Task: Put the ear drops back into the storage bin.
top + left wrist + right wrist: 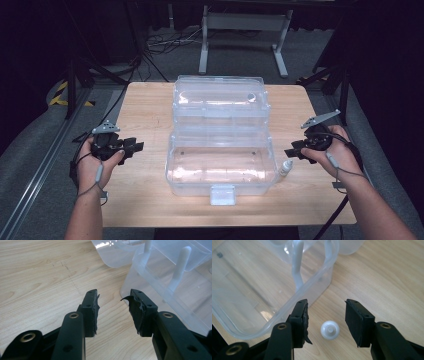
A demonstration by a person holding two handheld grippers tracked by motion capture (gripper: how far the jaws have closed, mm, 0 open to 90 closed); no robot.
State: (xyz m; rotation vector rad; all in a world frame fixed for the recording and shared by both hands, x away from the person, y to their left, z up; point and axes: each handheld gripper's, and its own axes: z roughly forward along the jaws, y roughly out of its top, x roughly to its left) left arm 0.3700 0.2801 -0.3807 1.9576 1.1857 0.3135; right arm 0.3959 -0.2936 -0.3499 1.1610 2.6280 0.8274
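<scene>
Small white dropper bottle [330, 330] standing on the wooden table [145, 100] just beside the clear open box [220, 172], between the spread, untouching jaws of the right gripper [328, 320]; left gripper [113, 308] released too, nothing between, near the box's other side.

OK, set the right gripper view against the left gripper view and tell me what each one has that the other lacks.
Right gripper view alone: a small white bottle standing on the table between the open jaws of the right gripper, untouched. Left gripper view alone: the left gripper, its jaws open over bare wood, one pad's lining torn and curling. Shared: the wooden table and the open clear plastic box with its whitish hinge arms.
</scene>
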